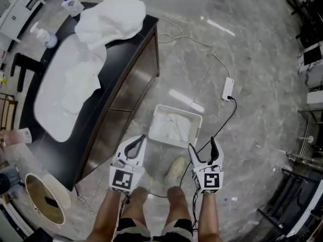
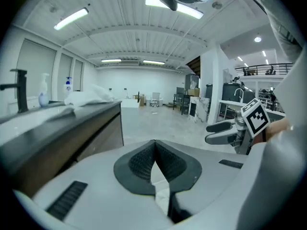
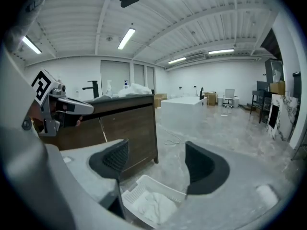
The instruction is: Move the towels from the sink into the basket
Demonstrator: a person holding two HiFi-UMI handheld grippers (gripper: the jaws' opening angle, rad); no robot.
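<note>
**Gripper and Towel Status**

Markings: each gripper carries a marker cube printed with black-and-white square patterns. The labels on the two pump bottles at the far end of the counter are too small to read.

Left gripper: the dark ribbed pads meet at their tips, with nothing between them.

Right gripper: the dark ribbed pads stand well apart and grip nothing.

Towels: a crumpled white terry towel pile lies on the glossy black countertop at the far end of the sink and drapes into the basin. A second white towel lies inside the sink, a smooth white oval. A third white towel lies crumpled in the basket.

Basket: a white rectangular plastic box with a slotted wall. It stands on the grey marbled floor near the brown cabinet, just ahead of both grippers.
</note>
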